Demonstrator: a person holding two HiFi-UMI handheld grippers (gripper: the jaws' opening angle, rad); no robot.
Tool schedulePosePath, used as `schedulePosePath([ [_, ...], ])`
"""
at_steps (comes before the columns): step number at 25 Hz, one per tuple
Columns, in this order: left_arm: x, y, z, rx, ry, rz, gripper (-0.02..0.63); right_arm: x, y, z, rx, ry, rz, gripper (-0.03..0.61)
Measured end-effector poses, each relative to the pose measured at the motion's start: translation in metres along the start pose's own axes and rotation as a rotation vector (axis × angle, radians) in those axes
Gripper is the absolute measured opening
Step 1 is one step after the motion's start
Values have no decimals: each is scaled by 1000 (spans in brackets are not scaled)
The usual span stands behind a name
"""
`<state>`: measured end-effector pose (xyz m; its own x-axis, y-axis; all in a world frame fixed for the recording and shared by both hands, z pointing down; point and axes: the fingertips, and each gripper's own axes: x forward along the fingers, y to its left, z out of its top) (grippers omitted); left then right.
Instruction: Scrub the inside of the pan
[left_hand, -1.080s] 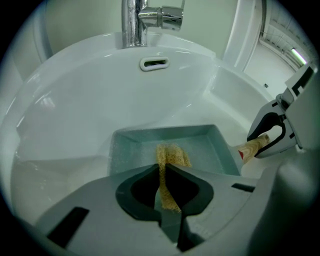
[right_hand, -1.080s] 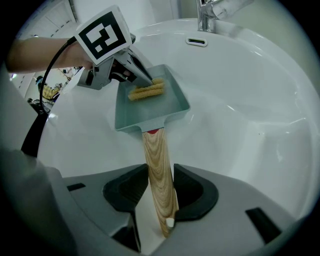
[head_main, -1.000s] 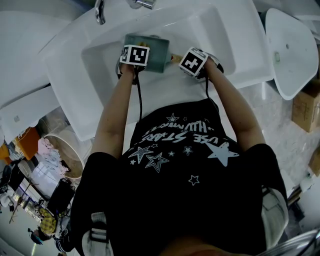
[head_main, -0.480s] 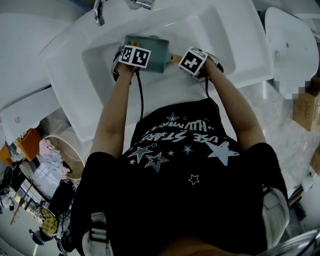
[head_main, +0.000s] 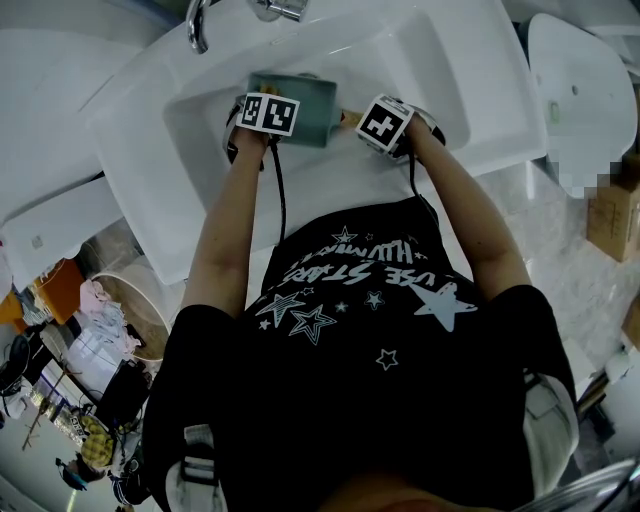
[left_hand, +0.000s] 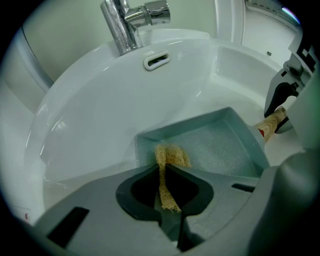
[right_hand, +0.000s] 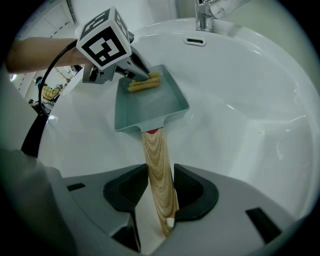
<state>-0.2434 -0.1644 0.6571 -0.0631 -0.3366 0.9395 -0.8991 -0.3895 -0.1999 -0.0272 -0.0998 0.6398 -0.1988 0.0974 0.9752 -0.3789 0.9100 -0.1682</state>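
**Scrub stroke under way in the sink, upper centre of the head view**

Since a second ago the left claw (left_hand: 167, 167), clamped on a tan fibrous scrub pad (left_hand: 171, 156), has slid slightly and rolled over the near-left corner of the grey-green rectangular metal pan (head_main: 305, 100), so scrubbing looks in progress rather than finished. The right claw (right_hand: 161, 192) has not shifted and is closed on the pan's pale wooden handle (right_hand: 156, 155). The pan lies inside the white ceramic sink basin (head_main: 410, 70) and holds only the pad. Its floor looks speckled, perhaps wet.

The pan (right_hand: 145, 102) is grey-teal, handle (right_hand: 158, 165) wood-grained, sponge (left_hand: 171, 156) tan, sink (right_hand: 240, 90) white
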Motion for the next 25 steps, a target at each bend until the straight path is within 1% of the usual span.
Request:
schedulePosePath([
  [3,-2,1,-1,-14,1,1,43,-1,-2,-11,14,46,-19,155],
  [7,-8,1,1,-41,-9,-7,43,0,0,-3,3,9,-10,155],
  [9,-11,-4,4,-51,-23,-26,43,0,0,0,-5,-7,-8,155],
  [11,-16,-16,12,-73,-62,-86,43,1,0,1,-8,-13,-7,155],
  [14,-22,-43,30,-145,-145,-228,43,0,1,2,-11,-19,-8,155],
  [16,-26,-56,39,-164,-182,-279,43,-1,1,2,-12,-24,-13,155],
  [20,-36,-75,54,-145,-217,-316,43,-1,1,0,-14,-19,-21,155],
  [23,-30,-85,58,-140,-216,-331,43,-1,1,0,-14,-17,-21,155],
  [25,-24,-89,57,-141,-203,-325,43,-1,0,0,-15,-17,-22,155],
])
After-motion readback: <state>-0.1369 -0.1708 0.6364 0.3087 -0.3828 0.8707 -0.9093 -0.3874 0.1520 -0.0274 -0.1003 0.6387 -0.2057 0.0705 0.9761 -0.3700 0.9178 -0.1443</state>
